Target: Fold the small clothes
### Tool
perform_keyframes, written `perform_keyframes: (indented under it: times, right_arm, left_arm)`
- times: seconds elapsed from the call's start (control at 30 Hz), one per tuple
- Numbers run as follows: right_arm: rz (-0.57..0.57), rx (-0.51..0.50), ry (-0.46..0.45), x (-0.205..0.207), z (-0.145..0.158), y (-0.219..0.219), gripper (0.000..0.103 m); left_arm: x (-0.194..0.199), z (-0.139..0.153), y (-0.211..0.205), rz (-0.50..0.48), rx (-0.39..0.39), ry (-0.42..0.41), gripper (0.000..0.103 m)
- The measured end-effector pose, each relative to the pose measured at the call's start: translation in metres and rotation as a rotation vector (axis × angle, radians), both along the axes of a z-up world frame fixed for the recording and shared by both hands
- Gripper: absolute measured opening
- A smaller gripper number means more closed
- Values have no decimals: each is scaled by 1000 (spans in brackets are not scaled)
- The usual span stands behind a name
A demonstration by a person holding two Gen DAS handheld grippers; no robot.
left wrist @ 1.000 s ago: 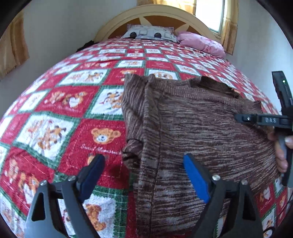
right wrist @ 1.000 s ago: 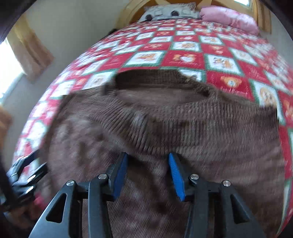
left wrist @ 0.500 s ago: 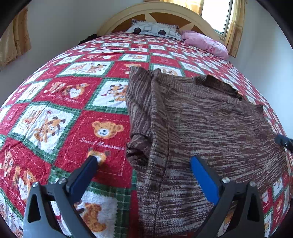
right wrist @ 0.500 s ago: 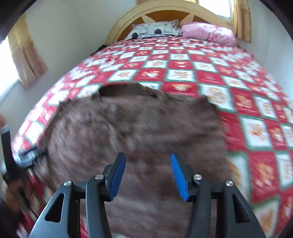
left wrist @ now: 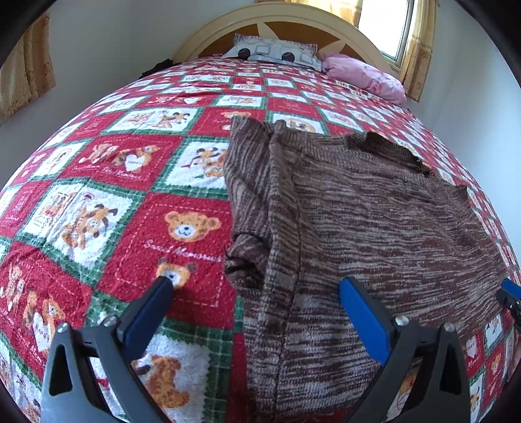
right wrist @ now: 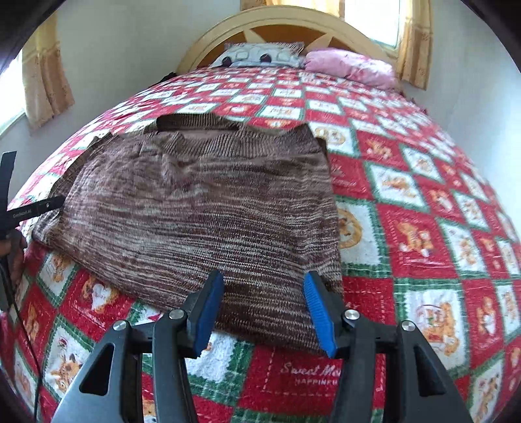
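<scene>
A small brown knit sweater (left wrist: pixel 374 221) lies flat on the bed, its left sleeve folded in along its side (left wrist: pixel 250 201) and its neck opening at the far end. It also shows in the right wrist view (right wrist: pixel 202 208). My left gripper (left wrist: pixel 254 289) is open and empty, held above the sweater's near left edge. My right gripper (right wrist: pixel 263 293) is open and empty, above the sweater's near right corner. The right gripper's tip shows at the left wrist view's right edge (left wrist: pixel 509 293); the left gripper shows at the right wrist view's left edge (right wrist: pixel 19 208).
The bed has a red, white and green teddy-bear quilt (left wrist: pixel 107 201). A grey pillow (left wrist: pixel 273 52) and a pink pillow (left wrist: pixel 361 75) lie by the wooden headboard (right wrist: pixel 286 22). Curtained windows stand at the far right and left. A wall runs close along the bed's right side.
My right gripper has let go of the sweater near the neck and drawn back to its near right corner. My left gripper has backed off slightly. The sweater now lies flat.
</scene>
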State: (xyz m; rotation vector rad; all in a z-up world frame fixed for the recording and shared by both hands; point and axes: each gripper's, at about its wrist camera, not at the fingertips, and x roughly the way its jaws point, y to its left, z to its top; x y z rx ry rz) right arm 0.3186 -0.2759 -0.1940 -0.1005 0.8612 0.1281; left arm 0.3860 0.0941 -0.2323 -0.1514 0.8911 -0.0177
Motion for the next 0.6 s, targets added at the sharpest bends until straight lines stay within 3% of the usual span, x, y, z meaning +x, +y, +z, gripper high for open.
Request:
perform_keyframes:
  times: [0.23,0.6]
  right_arm:
    - [156,-49,-50,-26,12,66,54]
    - [470,-217,-103,-44,-1,208,54]
  left_arm:
    - [-15,3,13,11,-18,7,103]
    - [-36,9,73,67,-157,5,103]
